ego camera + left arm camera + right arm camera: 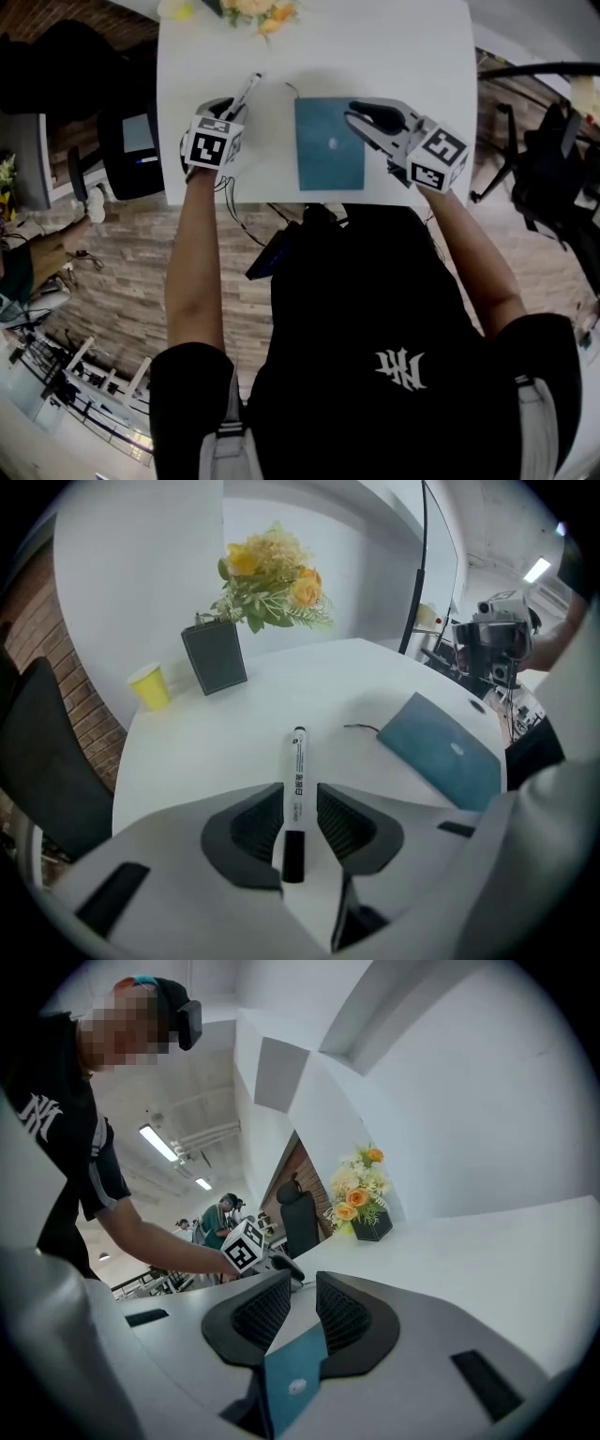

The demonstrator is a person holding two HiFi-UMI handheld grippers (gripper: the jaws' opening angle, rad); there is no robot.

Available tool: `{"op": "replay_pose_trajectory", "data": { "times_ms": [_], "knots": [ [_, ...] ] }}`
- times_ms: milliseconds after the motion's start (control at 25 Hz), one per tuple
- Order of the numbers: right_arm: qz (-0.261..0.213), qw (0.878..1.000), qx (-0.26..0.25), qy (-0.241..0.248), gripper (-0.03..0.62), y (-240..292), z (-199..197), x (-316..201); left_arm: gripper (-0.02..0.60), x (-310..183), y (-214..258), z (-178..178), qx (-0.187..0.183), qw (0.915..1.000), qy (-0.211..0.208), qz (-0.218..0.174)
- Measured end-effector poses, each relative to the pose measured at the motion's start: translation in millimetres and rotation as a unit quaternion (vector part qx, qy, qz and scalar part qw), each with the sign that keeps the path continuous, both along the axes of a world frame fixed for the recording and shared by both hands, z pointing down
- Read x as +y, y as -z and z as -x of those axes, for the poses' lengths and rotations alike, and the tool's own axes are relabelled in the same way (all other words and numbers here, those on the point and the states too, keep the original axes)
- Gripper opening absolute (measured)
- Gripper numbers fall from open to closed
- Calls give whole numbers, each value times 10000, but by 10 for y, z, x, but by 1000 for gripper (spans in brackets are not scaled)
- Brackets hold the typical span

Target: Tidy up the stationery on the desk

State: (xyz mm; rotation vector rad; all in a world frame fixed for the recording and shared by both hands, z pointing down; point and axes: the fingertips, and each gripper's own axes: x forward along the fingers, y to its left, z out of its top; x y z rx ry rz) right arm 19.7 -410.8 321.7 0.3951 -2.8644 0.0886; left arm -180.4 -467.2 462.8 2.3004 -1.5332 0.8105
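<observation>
A white marker with a black cap (pixel 296 789) lies between the jaws of my left gripper (pixel 298 803), which is shut on it; its tip points away over the white desk (pixel 234 733). In the head view the marker (pixel 246 92) sticks out past the left gripper (pixel 228 111) toward the far side. A teal notebook (pixel 328 145) lies mid-desk. My right gripper (pixel 356 114) sits at the notebook's far right corner. In the right gripper view the notebook (pixel 292 1382) is edge-on between the jaws, with the right gripper (pixel 302 1309) shut on it.
A black pot of yellow flowers (pixel 267 592) and a yellow cup (pixel 150 686) stand at the desk's far side. A thin cable (pixel 361 728) lies by the notebook. A black chair (pixel 42 761) stands left of the desk, tripods and gear (pixel 497 639) to the right.
</observation>
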Motion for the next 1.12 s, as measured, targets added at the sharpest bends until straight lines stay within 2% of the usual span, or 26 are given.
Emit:
{"op": "replay_pose_trajectory", "data": {
  "times_ms": [240,400,480,720,840,1000,1120],
  "knots": [
    [-13,10000,66,23,90,5,-19,-45,107,-32,-117,-17,-286,9989,-93,345],
    [7,9999,153,-12,89,-31,-75,-24,90,-21,-191,-89,-237,9984,-226,471],
    [40,9998,187,-31,89,-59,-111,0,67,-12,-184,-98,-57,9986,-133,509],
    [67,9998,115,-119,89,-92,-146,130,66,180,-232,-198,640,9953,27,724],
    [12,9998,97,-197,89,-113,-141,191,66,338,-283,-320,1104,9903,38,838],
    [-48,9997,70,-210,89,-119,-93,325,66,533,-345,-504,1412,9856,-77,929],
    [-72,9995,57,-298,89,-157,-69,417,66,655,-376,-622,1945,9751,4,1064]
  ]
}}
